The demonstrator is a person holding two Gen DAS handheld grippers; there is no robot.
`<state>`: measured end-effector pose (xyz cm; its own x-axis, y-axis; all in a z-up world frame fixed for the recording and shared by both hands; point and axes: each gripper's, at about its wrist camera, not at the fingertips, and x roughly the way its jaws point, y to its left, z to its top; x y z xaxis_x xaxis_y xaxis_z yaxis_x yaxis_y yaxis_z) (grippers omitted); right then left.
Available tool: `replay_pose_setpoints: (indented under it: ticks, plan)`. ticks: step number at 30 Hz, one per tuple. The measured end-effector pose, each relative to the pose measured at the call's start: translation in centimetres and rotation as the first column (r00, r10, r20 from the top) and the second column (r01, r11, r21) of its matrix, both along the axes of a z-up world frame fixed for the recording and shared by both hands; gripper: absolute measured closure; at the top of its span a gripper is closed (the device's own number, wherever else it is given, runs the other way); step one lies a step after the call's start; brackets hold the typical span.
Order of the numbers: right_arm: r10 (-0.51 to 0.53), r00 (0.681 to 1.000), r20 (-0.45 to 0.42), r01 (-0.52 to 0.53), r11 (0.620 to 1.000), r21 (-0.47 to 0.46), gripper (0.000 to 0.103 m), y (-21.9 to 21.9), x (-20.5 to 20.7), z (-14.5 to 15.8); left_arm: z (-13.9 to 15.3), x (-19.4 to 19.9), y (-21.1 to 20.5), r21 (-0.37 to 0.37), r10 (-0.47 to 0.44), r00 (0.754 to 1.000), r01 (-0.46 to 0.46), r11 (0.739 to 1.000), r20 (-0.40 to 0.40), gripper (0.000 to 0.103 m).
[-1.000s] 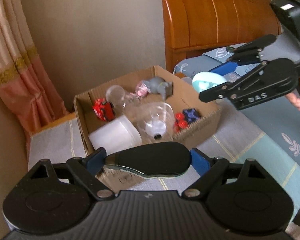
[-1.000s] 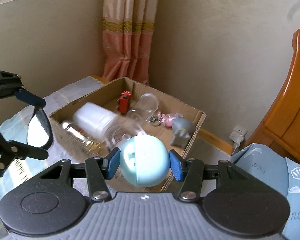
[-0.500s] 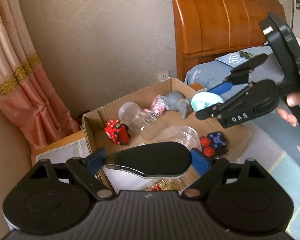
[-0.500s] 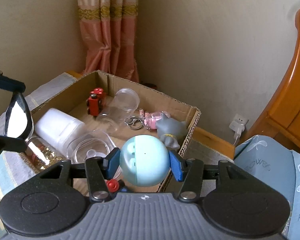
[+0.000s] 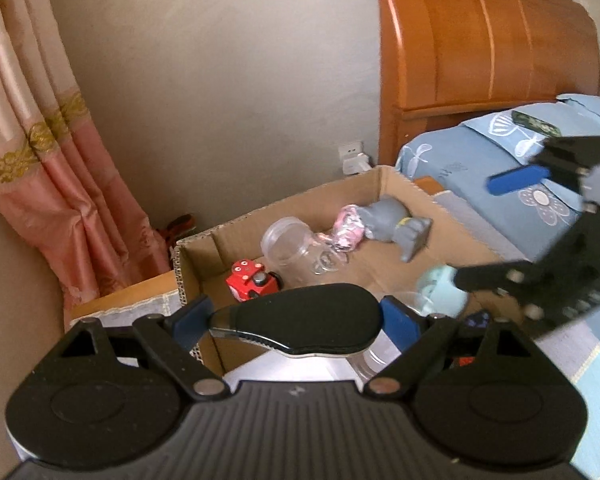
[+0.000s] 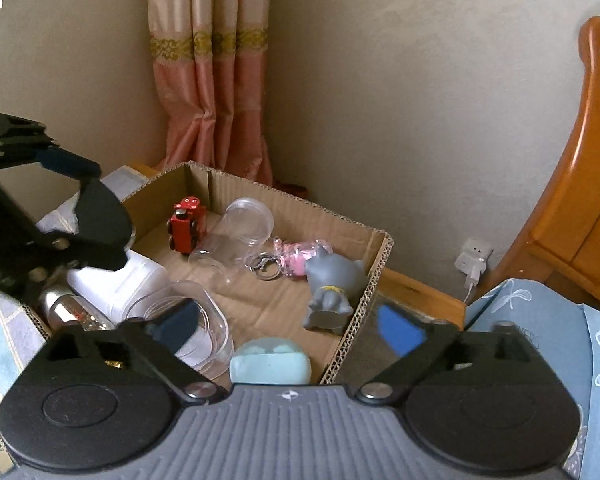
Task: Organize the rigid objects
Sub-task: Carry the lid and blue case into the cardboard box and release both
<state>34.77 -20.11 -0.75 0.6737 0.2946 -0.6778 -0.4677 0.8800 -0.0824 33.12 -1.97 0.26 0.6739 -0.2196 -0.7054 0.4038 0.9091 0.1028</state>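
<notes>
Box (image 6: 364, 276): open cardboard, centre of both views, set on bedding; already stocked with a red toy (image 6: 186, 224), a clear jar (image 6: 236, 228) on its side, a pink keyring (image 6: 292, 260), a grey figurine (image 6: 332, 284), a white tub (image 6: 120, 284), a clear bowl (image 6: 196, 328) and a small bottle (image 6: 66, 314) at the near left corner. Right gripper (image 6: 288, 328): jaws opening, nearly at full spread, nothing pressed between the blue pads. Blue ball (image 6: 270, 362): seen low centre in the right view, just under the spread pads, apparently dropping or just landed inside the box near its right wall; in the left view it shows at lower right (image 5: 440, 290), partly behind the right gripper's finger. Left gripper (image 5: 296, 322): held moderately open, clamped on a flat black oval item (image 5: 300, 320), possibly a hand mirror, carried flat above the box's near edge. Risks, as judged: the ball, being round, may roll or bounce against the clear bowl or out over the low corrugated wall on the right; the crowded near left corner leaves little bare floor for the black item, so a release there may land on the tub or bottle and slide off; if it is glass-faced, a hard drop may crack it; the two grippers stand close over the box and may be knocked together.
</notes>
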Motion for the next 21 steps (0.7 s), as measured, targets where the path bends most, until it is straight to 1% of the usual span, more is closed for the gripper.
replay_pose_setpoints:
  ticks: [5,11,13,15,21]
  plan:
    - [-0.013,1.0,0.003,0.013,1.0,0.007,0.0,0.0,-0.6,0.7,-0.3,1.5,0.2,-0.004,0.039,0.999,-0.039,0.999,-0.017,0.013]
    - [-0.02,1.0,-0.006,0.02,1.0,0.006,0.0,0.0,-1.3,0.9,-0.4,2.1,1.0,-0.036,0.088,0.995,-0.089,0.995,-0.043,0.007]
    - [-0.019,1.0,-0.004,0.019,1.0,0.002,0.0,0.1,-1.9,1.1,-0.1,1.7,1.3,-0.046,0.092,0.994,-0.094,0.994,-0.05,0.007]
    - [-0.016,1.0,-0.001,0.016,1.0,0.004,0.0,0.1,-2.5,1.4,0.2,1.0,1.5,-0.05,0.092,0.995,-0.094,0.994,-0.039,0.007]
    - [-0.043,0.999,0.003,0.043,0.999,0.02,0.0,0.5,-4.7,3.3,2.0,-2.1,1.3,-0.032,0.069,0.998,-0.07,0.997,-0.011,0.007]
